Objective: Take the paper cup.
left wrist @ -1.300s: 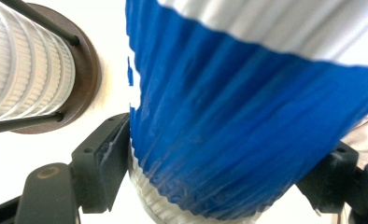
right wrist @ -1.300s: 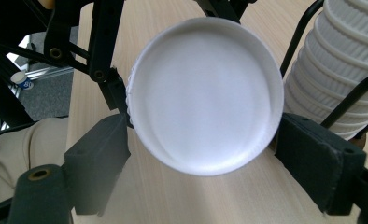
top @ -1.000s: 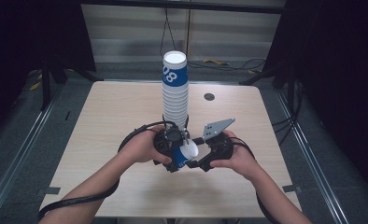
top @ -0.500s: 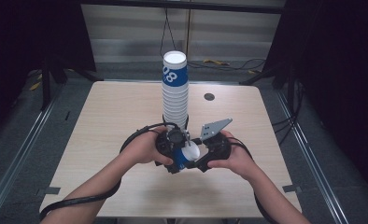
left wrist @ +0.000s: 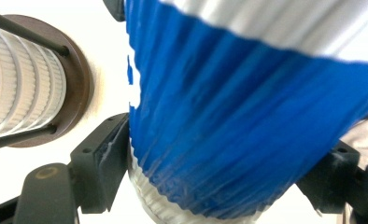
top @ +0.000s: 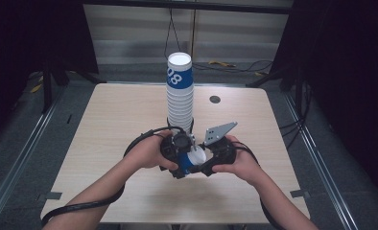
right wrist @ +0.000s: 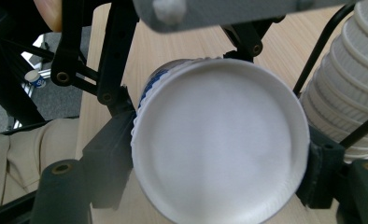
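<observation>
High view, ribbed blue-and-white paper cup [top: 191,160] clamped between left tool [top: 177,154] and just-closing right tool [top: 207,163], tall nested cup stack [top: 180,91] behind, pale wood-grain counter [top: 110,120].

Between the black tongs the cup [top: 191,160] is blue with fine ribbing and a white base; beyond them, the stack of cups [top: 180,96] is white, its top one blue with white numerals; the desk [top: 110,115] is pale wood grain.

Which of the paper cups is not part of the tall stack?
The blue and white cup held between the left gripper and the right gripper, lying sideways near the table's front. All the others stand nested in the tall stack behind.
</observation>
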{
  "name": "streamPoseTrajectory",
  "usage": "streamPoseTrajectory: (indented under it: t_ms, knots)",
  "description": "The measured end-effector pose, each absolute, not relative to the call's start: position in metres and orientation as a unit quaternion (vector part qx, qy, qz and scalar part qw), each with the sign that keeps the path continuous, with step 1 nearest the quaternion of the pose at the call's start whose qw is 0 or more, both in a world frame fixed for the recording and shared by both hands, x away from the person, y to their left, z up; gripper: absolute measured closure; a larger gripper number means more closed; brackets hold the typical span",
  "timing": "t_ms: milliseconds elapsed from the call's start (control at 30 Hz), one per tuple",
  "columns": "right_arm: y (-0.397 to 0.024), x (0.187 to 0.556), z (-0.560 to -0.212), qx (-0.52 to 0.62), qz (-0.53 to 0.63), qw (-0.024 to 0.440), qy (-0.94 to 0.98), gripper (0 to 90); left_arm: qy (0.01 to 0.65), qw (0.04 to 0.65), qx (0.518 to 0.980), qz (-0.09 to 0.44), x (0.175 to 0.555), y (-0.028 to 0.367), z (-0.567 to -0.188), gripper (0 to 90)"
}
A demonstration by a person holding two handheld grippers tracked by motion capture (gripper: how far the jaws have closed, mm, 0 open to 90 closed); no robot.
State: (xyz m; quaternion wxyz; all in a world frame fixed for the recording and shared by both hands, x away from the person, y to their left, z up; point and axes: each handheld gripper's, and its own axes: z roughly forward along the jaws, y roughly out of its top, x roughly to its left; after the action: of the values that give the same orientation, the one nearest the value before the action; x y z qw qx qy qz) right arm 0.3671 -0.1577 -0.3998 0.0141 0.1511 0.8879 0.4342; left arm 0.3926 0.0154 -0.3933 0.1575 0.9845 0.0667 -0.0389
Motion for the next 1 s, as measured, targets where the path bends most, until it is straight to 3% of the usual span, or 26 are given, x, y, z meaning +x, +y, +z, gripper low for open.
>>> streamPoseTrajectory:
  t_ms: [467,1000]
  knots:
    - [-0.167,0.367,-0.397,0.167,0.454,0.014,0.875,27.1,0.045,0.232,0.971,-0.032,0.396,0.031,-0.394,16.1]
    - [-0.169,0.367,-0.401,0.170,0.456,0.014,0.874,27.3,0.033,0.236,0.971,-0.029,0.398,0.038,-0.389,15.8]
